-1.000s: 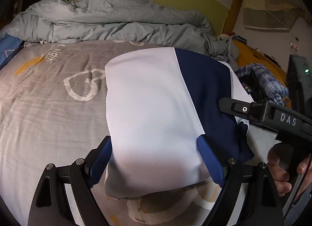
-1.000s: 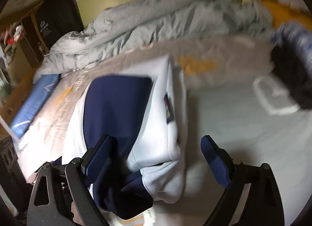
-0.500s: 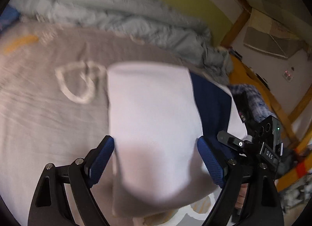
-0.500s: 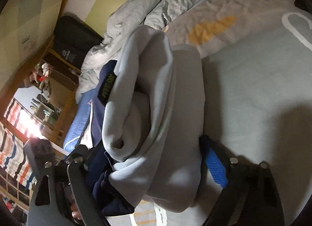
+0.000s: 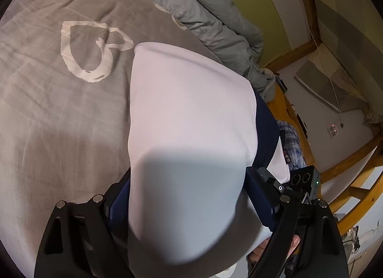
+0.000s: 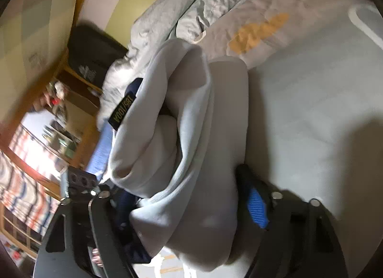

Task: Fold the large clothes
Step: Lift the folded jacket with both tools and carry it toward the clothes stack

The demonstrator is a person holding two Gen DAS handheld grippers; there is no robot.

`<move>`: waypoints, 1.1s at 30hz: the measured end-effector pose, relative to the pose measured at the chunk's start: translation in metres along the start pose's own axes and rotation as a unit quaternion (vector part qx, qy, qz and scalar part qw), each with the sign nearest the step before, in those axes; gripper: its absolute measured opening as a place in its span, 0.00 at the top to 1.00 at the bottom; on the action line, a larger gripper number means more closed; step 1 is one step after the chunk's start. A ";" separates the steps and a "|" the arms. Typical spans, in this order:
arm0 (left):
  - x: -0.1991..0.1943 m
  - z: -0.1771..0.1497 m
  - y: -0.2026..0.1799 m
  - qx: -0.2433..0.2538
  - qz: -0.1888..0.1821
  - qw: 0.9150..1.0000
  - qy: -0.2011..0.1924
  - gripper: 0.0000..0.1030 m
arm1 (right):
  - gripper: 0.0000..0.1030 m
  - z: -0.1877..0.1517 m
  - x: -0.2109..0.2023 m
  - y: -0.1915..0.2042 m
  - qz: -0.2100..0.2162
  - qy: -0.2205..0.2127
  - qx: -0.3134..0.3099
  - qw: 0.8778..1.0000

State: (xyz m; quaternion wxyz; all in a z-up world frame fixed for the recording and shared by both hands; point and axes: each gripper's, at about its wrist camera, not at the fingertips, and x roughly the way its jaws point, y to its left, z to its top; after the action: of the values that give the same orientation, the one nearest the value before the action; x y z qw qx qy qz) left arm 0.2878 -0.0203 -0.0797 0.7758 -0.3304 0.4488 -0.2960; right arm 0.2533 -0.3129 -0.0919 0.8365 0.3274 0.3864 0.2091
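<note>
A: Two grippers are applied to one folded garment: why?
B: The bundle is straddled at both ends so the folds are kept together. The left gripper and right gripper are closing on it, above the bed.

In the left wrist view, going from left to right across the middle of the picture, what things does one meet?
Grey bedsheet → white heart print → folded white and navy garment → plaid cloth → wooden bed frame.
</note>
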 end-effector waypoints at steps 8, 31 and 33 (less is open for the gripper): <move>-0.023 -0.008 -0.054 0.087 0.010 0.995 -0.047 0.34 | 0.45 0.006 -0.028 0.012 0.046 -0.033 -0.020 0.998; 0.231 0.012 -0.452 0.220 -0.175 0.960 0.004 0.35 | 0.44 0.179 -0.422 -0.087 -0.107 -0.259 -0.024 0.959; 0.268 0.006 -0.446 0.208 -0.163 0.964 0.024 0.35 | 0.44 0.188 -0.422 -0.123 -0.121 -0.256 -0.008 0.959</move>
State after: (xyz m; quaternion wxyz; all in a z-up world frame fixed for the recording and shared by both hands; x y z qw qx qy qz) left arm 0.3338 -0.4917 0.1361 0.7578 -0.2237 0.3356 -0.5129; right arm 0.1533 -0.7255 0.1275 0.9290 0.3144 0.1942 0.0187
